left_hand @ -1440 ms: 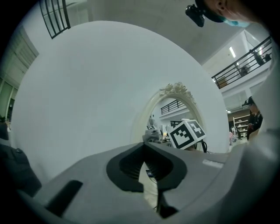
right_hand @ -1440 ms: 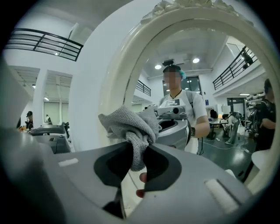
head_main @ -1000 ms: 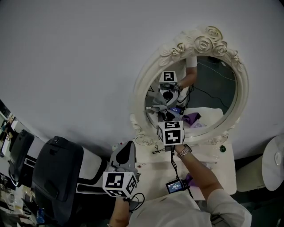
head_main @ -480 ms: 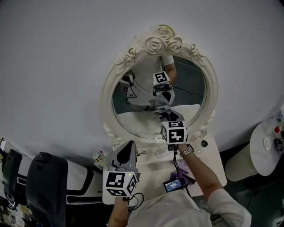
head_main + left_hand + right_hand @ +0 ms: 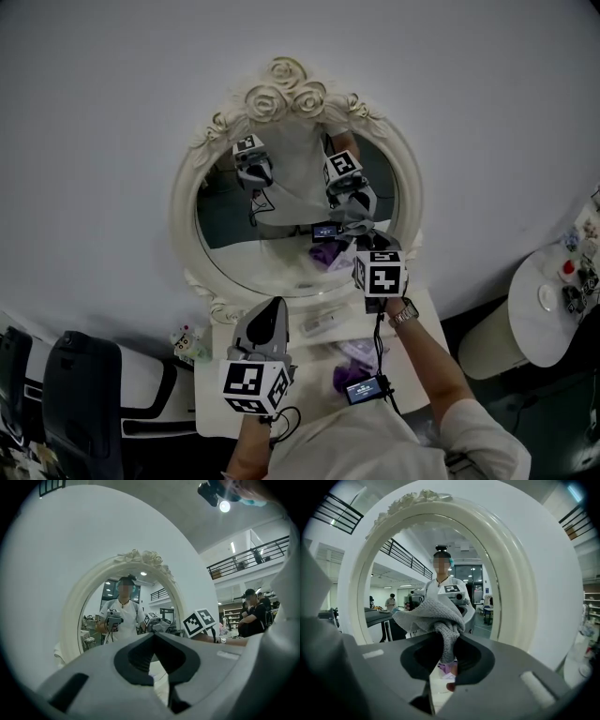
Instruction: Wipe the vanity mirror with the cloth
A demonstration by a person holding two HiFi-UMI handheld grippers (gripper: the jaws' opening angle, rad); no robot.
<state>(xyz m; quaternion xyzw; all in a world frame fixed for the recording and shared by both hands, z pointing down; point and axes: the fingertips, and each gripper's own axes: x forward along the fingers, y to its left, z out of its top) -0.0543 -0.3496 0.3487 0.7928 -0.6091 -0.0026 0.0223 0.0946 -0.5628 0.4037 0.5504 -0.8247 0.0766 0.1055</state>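
Observation:
The oval vanity mirror [image 5: 281, 244] with its cream rose-carved frame [image 5: 286, 80] stands against the wall. My right gripper [image 5: 362, 234] is shut on a grey knit cloth [image 5: 358, 223], which it presses on the glass near the lower right rim. In the right gripper view the cloth [image 5: 438, 613] bunches out of the gripper [image 5: 446, 654] in front of the mirror [image 5: 408, 569]. My left gripper [image 5: 272, 305] hovers low over the table in front of the mirror, apart from the glass. Its tips [image 5: 153, 635] are together with nothing between them, pointing at the mirror [image 5: 101, 620].
A white vanity table [image 5: 314, 349] under the mirror carries purple items [image 5: 347, 377] and cables. A small lit screen [image 5: 364, 389] hangs by my right arm. A round white side table [image 5: 548, 300] stands right, a black chair [image 5: 84, 394] left, and small bottles [image 5: 187, 342] sit at the table's left end.
My right gripper has carried the cloth across the glass from the lower left part to the lower right rim. The head view has swung rightward. The left gripper has stayed put.

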